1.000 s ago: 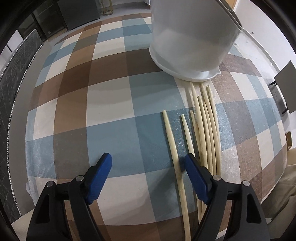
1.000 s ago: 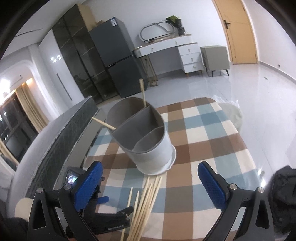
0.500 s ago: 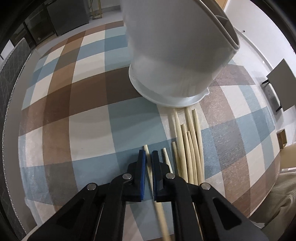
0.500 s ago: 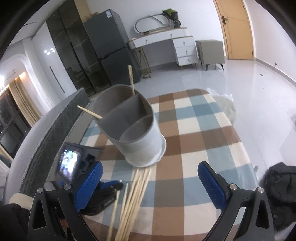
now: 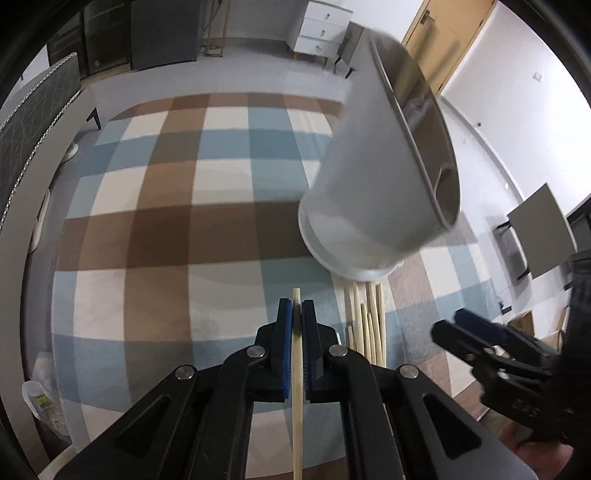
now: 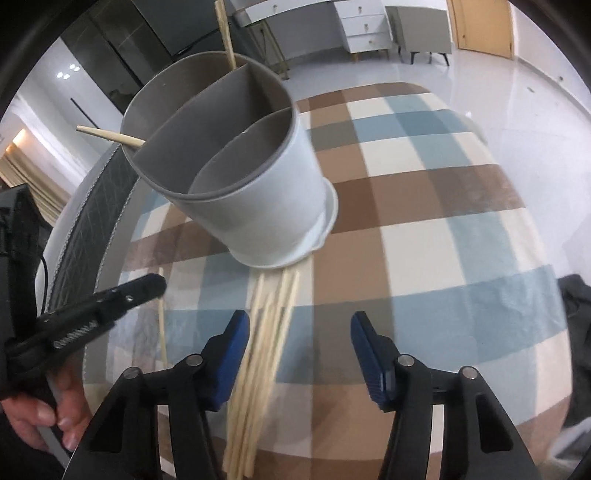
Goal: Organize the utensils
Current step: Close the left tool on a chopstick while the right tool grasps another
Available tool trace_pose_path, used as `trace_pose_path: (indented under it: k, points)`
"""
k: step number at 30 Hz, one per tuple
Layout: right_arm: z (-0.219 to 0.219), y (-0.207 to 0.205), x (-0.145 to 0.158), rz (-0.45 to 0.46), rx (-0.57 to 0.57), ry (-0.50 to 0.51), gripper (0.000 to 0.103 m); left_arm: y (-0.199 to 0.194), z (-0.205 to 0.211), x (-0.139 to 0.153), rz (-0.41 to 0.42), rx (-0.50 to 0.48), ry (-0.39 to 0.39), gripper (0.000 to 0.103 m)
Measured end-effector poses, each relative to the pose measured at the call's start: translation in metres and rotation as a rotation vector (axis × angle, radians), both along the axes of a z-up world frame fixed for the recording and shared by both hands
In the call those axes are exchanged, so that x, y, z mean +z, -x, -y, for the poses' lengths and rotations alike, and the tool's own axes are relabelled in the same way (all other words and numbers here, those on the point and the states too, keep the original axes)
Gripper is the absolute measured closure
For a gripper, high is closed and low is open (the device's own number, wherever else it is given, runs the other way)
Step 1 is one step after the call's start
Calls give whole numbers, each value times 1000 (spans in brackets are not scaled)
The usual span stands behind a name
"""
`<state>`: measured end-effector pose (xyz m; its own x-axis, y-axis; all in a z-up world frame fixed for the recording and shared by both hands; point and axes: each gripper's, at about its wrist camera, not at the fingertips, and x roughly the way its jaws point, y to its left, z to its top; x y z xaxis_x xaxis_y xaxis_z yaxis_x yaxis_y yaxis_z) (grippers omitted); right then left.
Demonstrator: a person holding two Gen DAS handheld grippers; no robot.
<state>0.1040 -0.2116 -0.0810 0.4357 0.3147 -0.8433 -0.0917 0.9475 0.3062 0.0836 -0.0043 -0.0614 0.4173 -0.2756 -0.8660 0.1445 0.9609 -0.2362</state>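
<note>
My left gripper (image 5: 296, 306) is shut on one pale wooden chopstick (image 5: 296, 406), held off the checked tablecloth (image 5: 166, 221). Just to its right, several loose chopsticks (image 5: 365, 321) lie in front of the white divided holder (image 5: 380, 192). In the right wrist view the holder (image 6: 258, 206) has two chopsticks (image 6: 227, 33) leaning in its back compartment. My right gripper (image 6: 301, 339) hangs low over the loose bundle (image 6: 266, 332). Its jaws are closing; the sticks lie between them, close to the left pad, and the pads are not pressing on them. The left gripper (image 6: 147, 286) shows at the left.
A grey padded bench (image 5: 22, 122) runs along the table's left side. A dark garment (image 6: 576, 332) lies past the table's right edge, and a grey chair (image 5: 539, 236) stands beyond the holder. A person's hand (image 6: 48, 406) grips the left tool's handle.
The left gripper shut on one chopstick and lifted it off the cloth. The right gripper came down toward the loose bundle and its jaws narrowed.
</note>
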Motion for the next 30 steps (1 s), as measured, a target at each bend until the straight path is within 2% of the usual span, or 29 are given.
trace_pose_path:
  k: [3, 10, 14, 17, 19, 21, 24, 25, 26, 30]
  points:
    - [-9, -9, -1, -19, 24, -51, 51, -3, -10, 3, 10, 30, 33, 103]
    - [-51, -28, -18, -53, 114, 46, 65, -18, -32, 0, 2, 89, 77, 103]
    - [-62, -37, -28, -65, 126, 67, 66, -24, -44, 4, 15, 111, 105, 103]
    - [-67, -41, -34, -63, 117, 111, 67, -26, -46, 1, 8, 119, 100, 103]
    - [-72, -43, -37, -59, 119, 133, 73, -28, -46, -1, 0, 121, 100, 103]
    - [-80, -44, -39, -54, 133, 161, 74, -28, -46, -1, -1, 122, 104, 103]
    - [-87, -45, -42, -43, 132, 194, 85, -28, -46, 0, 2, 120, 99, 103]
    - [-90, -45, -41, -34, 129, 210, 92, -28, -45, 0, 2, 119, 96, 103]
    - [-91, -44, -41, -28, 128, 212, 97, -28, -45, 0, 2, 119, 94, 103]
    - [-92, -40, -38, -24, 127, 168, 98, -30, -42, -1, -12, 109, 83, 103]
